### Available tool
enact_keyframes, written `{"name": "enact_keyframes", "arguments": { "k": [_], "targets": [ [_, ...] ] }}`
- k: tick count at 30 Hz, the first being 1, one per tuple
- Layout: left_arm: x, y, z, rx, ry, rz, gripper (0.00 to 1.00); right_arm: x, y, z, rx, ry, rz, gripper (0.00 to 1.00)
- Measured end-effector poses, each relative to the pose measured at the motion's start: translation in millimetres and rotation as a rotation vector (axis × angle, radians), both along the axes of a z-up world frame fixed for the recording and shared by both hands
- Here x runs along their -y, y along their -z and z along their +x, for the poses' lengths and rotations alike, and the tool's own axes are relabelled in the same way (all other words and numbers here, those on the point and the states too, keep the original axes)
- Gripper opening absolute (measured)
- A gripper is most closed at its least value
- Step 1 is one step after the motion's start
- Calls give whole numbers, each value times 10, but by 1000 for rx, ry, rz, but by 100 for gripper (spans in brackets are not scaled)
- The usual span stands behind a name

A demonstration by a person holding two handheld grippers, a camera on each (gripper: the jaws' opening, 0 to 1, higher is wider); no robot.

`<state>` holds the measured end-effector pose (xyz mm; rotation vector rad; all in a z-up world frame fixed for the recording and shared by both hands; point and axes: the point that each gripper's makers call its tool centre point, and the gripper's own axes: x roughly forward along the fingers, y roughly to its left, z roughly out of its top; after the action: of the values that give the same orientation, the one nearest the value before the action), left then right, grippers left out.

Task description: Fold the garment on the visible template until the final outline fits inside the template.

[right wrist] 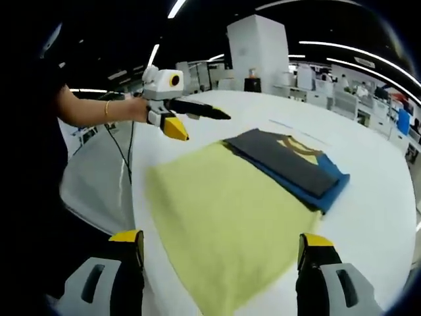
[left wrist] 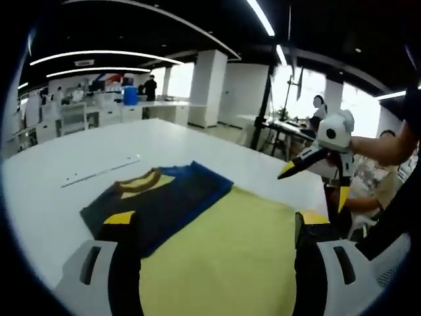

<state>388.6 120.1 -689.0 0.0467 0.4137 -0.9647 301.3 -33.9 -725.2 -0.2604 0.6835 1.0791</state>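
A folded garment (left wrist: 161, 201) (right wrist: 289, 158), dark grey and blue with yellow trim, lies flat on the white table (left wrist: 131, 141). It rests along one edge of a pale yellow template sheet (left wrist: 223, 257) (right wrist: 217, 217). My left gripper (left wrist: 214, 230) hovers low over the yellow sheet, jaws wide apart and holding nothing. In the right gripper view that left gripper (right wrist: 207, 127) is held by a hand above the sheet's far corner. My right gripper (right wrist: 222, 238) is also open and empty over the sheet, and in the left gripper view it (left wrist: 316, 184) hangs in the air at the right.
A thin pale strip (left wrist: 99, 172) (right wrist: 296, 128) lies on the table beyond the garment. The table's edge (right wrist: 135, 197) runs close to the yellow sheet, and a cable (right wrist: 128, 155) hangs there. Desks, pillars and people stand in the background.
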Motion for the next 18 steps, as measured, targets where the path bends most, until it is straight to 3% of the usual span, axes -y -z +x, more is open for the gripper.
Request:
{"name": "enact_keyframes", "arguments": {
  "k": [9, 18],
  "targets": [
    [-150, 157, -295, -9, 42, 74, 90, -13, 59, -65, 8, -42, -43, 90],
    [-320, 337, -598, -59, 56, 122, 83, -30, 138, -165, -18, -69, -63, 80]
  ]
}}
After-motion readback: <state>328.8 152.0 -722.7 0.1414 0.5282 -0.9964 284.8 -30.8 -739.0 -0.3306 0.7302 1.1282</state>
